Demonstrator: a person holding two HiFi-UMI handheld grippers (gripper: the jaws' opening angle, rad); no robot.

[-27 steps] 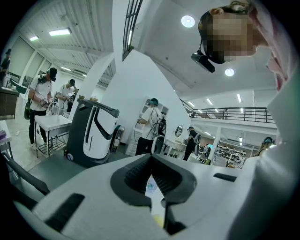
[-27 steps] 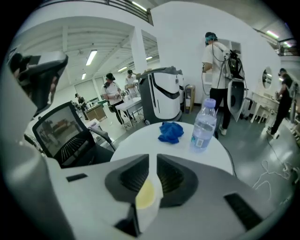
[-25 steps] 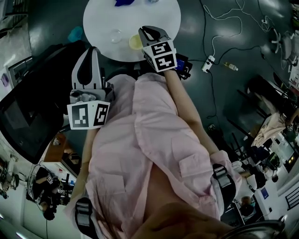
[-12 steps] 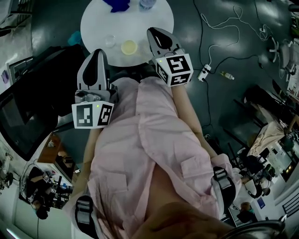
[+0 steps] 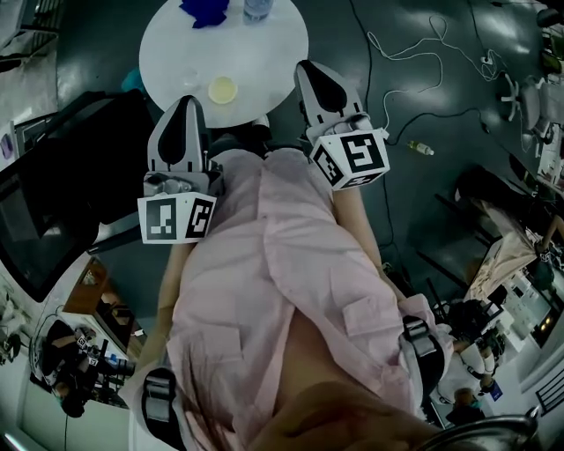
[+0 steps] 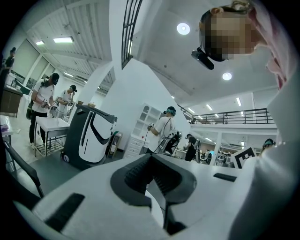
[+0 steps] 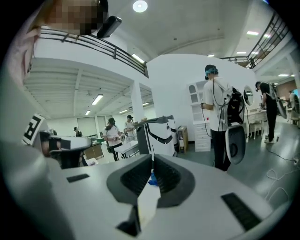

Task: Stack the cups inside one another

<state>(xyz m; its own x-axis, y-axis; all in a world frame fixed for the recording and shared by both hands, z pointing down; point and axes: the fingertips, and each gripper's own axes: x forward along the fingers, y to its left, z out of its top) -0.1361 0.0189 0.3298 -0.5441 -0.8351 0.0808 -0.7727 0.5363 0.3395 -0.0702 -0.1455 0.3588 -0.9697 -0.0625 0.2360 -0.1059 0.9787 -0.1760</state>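
A yellow cup [image 5: 222,89] stands on the round white table [image 5: 264,53] near its front edge in the head view. My right gripper [image 5: 308,69] hangs shut and empty above the table's front right rim, to the right of the cup and apart from it. My left gripper [image 5: 182,104] is held up at the table's front left edge, shut with nothing in it. In the left gripper view the gripper [image 6: 151,157] points level across the room, its tips together. In the right gripper view the gripper [image 7: 152,157] shows closed pads with only a slit between them.
A blue object [image 5: 204,11] and a clear bottle [image 5: 256,9] sit at the table's far side. A dark chair [image 5: 62,194] stands at the left. Cables [image 5: 414,53] run over the grey floor at the right. Several people [image 7: 220,112] work at benches across the room.
My right gripper has lifted off the table beside the yellow cup and drawn back to the right. The left gripper has edged forward toward the table's rim.
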